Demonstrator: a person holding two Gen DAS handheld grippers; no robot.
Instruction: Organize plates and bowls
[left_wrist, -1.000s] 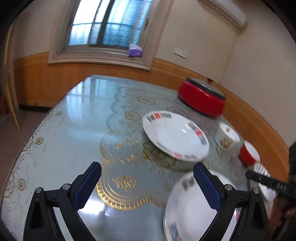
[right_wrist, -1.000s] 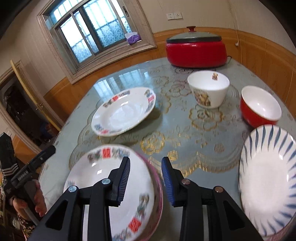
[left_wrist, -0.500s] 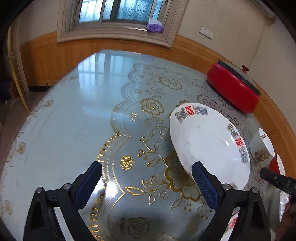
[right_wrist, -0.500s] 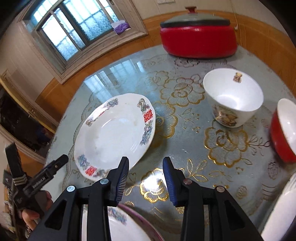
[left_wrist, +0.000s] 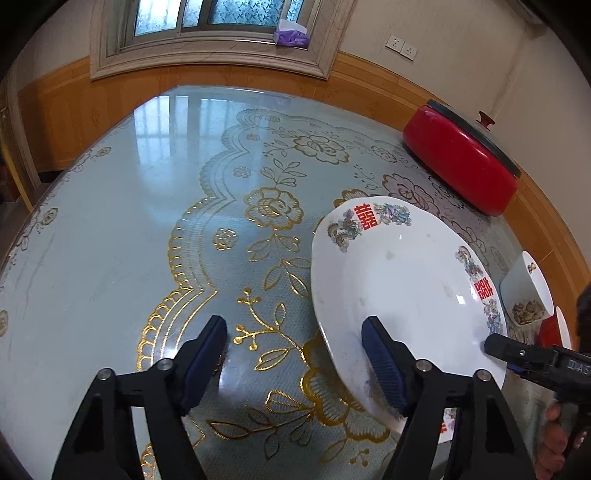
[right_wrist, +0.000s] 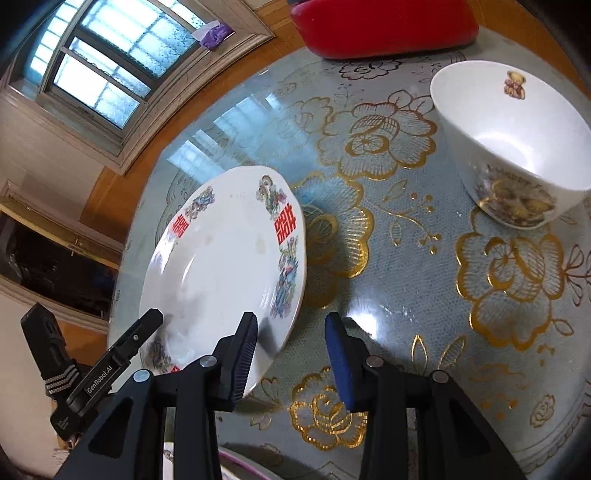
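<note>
The round table has a hard, glossy top, smooth enough to mirror the window, over a pale blue lace-patterned cloth with shiny gold flowers. The white glazed ceramic plate with red characters gleams, faintly smudged. The white glazed bowl with a teddy-bear print shines too. The wall panelling is varnished orange wood. The jaws carry matt ribbed blue pads on black plastic.

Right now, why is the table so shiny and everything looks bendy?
In the left wrist view the glass table mirrors the window; in the right wrist view a bright glare spot sits near the plate; the fisheye lens curves both pictures' edges.
</note>
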